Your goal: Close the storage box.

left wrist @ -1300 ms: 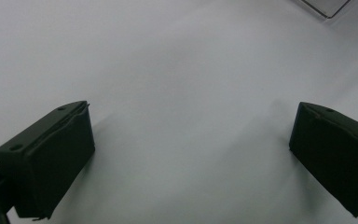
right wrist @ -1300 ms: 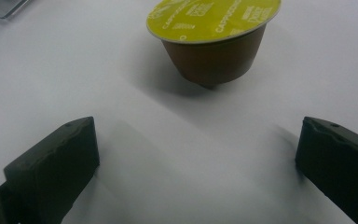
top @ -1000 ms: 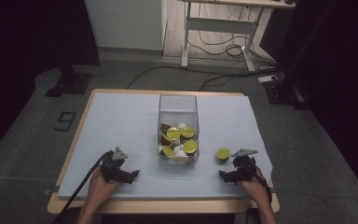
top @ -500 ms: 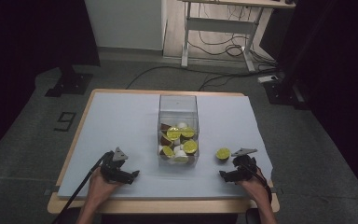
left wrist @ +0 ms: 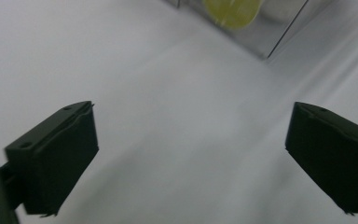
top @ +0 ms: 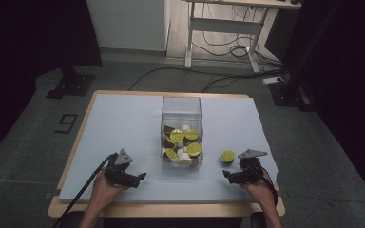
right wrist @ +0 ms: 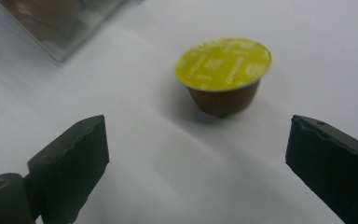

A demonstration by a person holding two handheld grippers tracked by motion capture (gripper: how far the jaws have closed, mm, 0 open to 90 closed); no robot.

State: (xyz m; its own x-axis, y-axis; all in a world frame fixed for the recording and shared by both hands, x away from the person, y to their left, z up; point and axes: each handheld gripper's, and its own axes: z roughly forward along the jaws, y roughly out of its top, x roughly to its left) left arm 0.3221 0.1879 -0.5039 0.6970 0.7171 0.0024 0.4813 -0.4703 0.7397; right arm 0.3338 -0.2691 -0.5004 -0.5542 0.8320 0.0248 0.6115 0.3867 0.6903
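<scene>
A clear plastic box [top: 181,114] stands mid-table, holding several coffee capsules [top: 177,136], some with yellow-green lids, some brown or white. One capsule with a yellow-green lid [top: 227,156] [right wrist: 223,74] stands alone on the white mat to the right of the box. My right gripper [top: 227,176] [right wrist: 196,168] is open near the front edge, just short of that capsule, with nothing between its jaws. My left gripper [top: 140,178] [left wrist: 189,158] is open at the front left, pointing toward the box corner [left wrist: 279,37], jaws empty.
The white mat [top: 123,118] covers a wooden table [top: 83,111]. Bare mat lies left of and behind the box. Beyond the table, cables [top: 228,50] and a desk frame [top: 223,28] stand on the grey floor; a black stand base [top: 71,85] sits at the left.
</scene>
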